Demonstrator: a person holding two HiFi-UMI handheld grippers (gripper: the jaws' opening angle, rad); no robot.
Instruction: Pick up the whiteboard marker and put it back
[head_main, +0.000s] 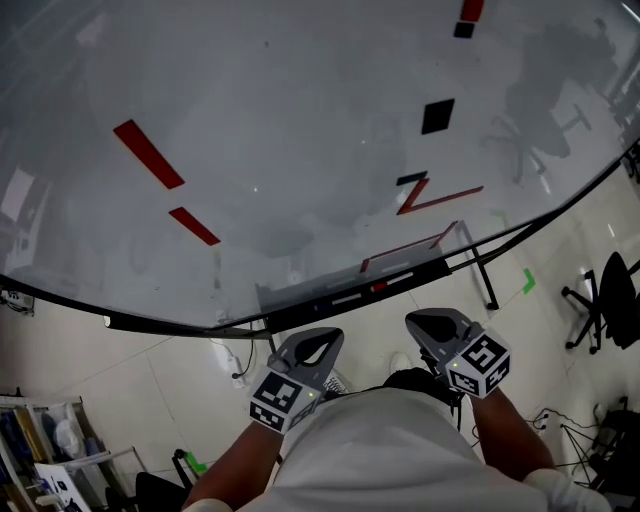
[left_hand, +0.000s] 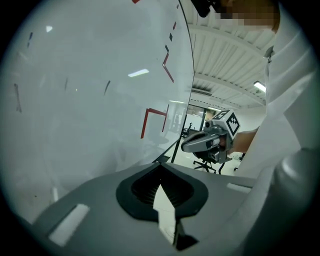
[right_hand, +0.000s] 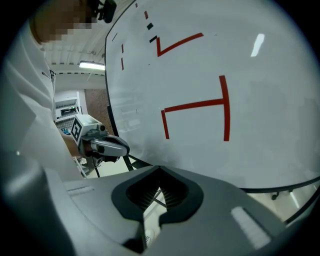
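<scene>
A large whiteboard (head_main: 300, 130) with red strokes and black marks fills the head view. Its tray (head_main: 345, 297) runs along the bottom edge and holds pale items and a small red piece (head_main: 378, 287); I cannot make out the marker for certain. My left gripper (head_main: 318, 342) and right gripper (head_main: 430, 322) are held close to my body, below the tray, both shut and empty. The left gripper view has its shut jaws (left_hand: 162, 192) aimed along the whiteboard (left_hand: 90, 90), with the right gripper (left_hand: 207, 141) beyond. The right gripper view has its shut jaws (right_hand: 157, 194) below the whiteboard (right_hand: 225, 90), with the left gripper (right_hand: 102, 145) to the left.
The board's black stand legs (head_main: 482, 272) reach onto the tiled floor. An office chair (head_main: 605, 300) stands at the right, with green tape (head_main: 528, 283) on the floor near it. A cluttered shelf (head_main: 50, 450) sits at the lower left, and cables (head_main: 570, 430) lie at the lower right.
</scene>
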